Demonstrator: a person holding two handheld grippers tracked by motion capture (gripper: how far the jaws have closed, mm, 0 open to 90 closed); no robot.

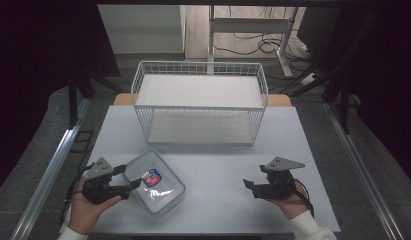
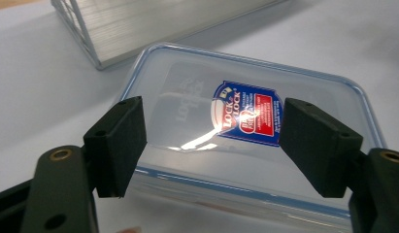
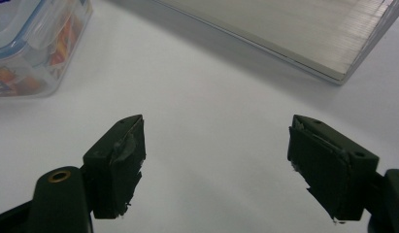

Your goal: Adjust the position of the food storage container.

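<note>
A clear plastic food box [image 1: 156, 182] with a blue-rimmed lid and a red and blue label lies on the white table, front left. My left gripper [image 1: 132, 176] is open at the box's left edge, its jaws reaching just over the lid. From the left gripper view the box [image 2: 245, 126] sits between and beyond the spread jaws, nothing pressed. My right gripper [image 1: 249, 186] is open at the front right, above bare table, well apart from the box. The box's corner [image 3: 27, 43] is at the upper left of the right gripper view.
A white two-tier wire shelf rack [image 1: 200, 102] stands at the back middle of the table; its lower edge [image 3: 294, 34] lies ahead of the right gripper. Table edges run along the front and both sides. Desk legs and cables lie on the floor beyond.
</note>
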